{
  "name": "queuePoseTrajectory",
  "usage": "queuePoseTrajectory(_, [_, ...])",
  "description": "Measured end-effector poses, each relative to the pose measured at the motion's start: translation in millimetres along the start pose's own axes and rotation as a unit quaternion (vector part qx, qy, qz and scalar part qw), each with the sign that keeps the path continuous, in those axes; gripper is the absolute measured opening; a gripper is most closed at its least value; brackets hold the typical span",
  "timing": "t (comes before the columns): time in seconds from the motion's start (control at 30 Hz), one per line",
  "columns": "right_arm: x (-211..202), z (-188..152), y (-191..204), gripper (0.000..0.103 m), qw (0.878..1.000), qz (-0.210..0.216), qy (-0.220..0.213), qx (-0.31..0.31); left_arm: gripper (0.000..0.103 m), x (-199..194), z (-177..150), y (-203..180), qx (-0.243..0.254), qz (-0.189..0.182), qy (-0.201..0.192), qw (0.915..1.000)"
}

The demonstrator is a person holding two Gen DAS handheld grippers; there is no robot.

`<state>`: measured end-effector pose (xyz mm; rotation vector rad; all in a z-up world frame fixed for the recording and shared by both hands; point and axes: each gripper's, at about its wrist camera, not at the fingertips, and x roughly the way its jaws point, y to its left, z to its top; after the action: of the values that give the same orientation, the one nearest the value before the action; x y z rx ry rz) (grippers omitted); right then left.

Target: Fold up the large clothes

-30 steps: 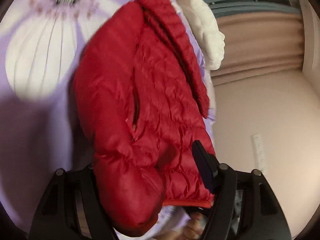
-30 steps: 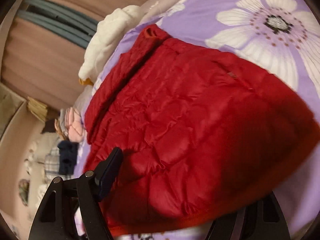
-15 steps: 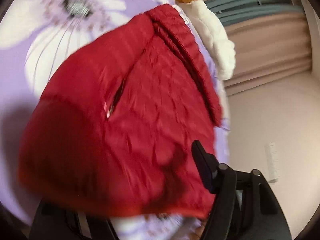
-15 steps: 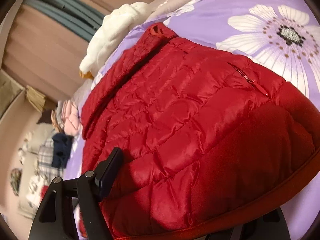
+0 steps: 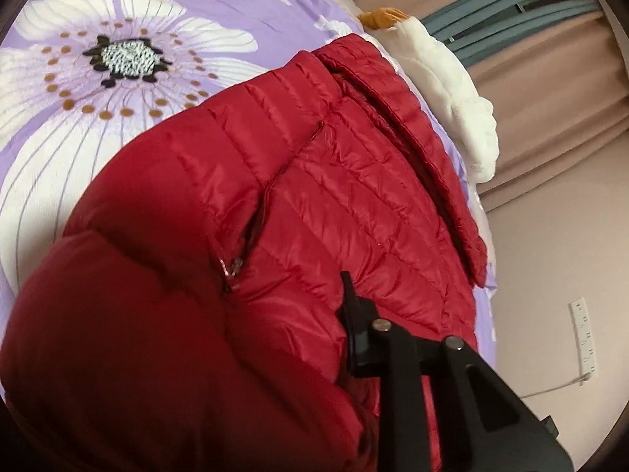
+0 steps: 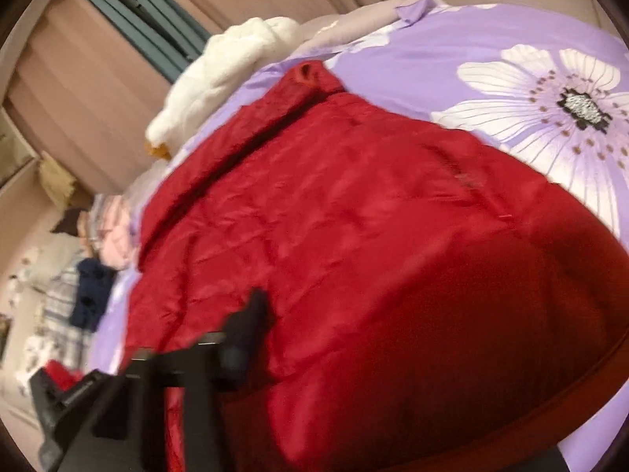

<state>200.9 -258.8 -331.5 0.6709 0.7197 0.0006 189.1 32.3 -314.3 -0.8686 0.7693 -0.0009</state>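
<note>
A purple bedspread (image 5: 165, 4) printed with large white flowers is seen across the upper left of the left wrist view and the upper right of the right wrist view. On it a red quilted down jacket (image 5: 322, 181) is spread, filling the centre and lower part of both views; its near hem is cut off by the lower frame edge. A white fleecy garment (image 5: 452, 90) is seen at the bed's edge, past the jacket's collar. A heap of other clothes (image 6: 94, 259) at the left of the right wrist view is too blurred to be told apart. The left claw (image 5: 306, 358) has just been closed on a fold of the jacket; only one finger is visible, the other being buried in fabric. The right claw (image 6: 326, 354), likewise just closed, is clamped on the jacket's near edge, blurred and half hidden.
</note>
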Motion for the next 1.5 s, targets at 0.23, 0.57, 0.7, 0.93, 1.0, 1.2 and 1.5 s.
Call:
queuePoseTrajectory(0.23, [-13.2,2.1,5.9,0.013,1.0,-0.017,0.016,-0.018,0.017,-13.3,-5.2,-30.9,0.116,0.092,-0.04,0.9882])
queuePoseTrajectory(0.57, [-107.9,-4.8,42.5,0.012,0.995,0.017,-0.056,-0.085,0.016,-99.2,-6.1,-54.9,0.19,0.065,-0.13,0.971])
queuePoseTrajectory(0.7, [-150.9,-3.7,50.9,0.012,0.991,0.054,-0.085,-0.089,0.016,-140.0,-10.6,-50.2,0.182,0.03,-0.142,0.9726])
queuePoseTrajectory(0.93, [-195.5,-4.1,69.1,0.012,0.982,0.093,-0.126,-0.107,0.016,-190.3,-19.3,-63.9,0.206,0.006,-0.186,0.9608])
queuePoseTrajectory(1.0, [-197.3,-0.6,73.0,0.012,0.981,0.096,-0.131,-0.107,0.017,-192.6,-15.8,-66.0,0.205,-0.001,-0.189,0.9602])
queuePoseTrajectory(1.2, [-177.1,20.2,83.4,0.012,0.98,0.085,-0.135,-0.116,0.019,-170.4,6.2,-87.3,0.229,0.014,-0.202,0.9522])
queuePoseTrajectory(1.5, [-105.0,92.2,115.5,0.049,0.98,0.073,-0.134,-0.129,0.048,-87.5,81.5,-128.6,0.215,0.064,-0.2,0.9539])
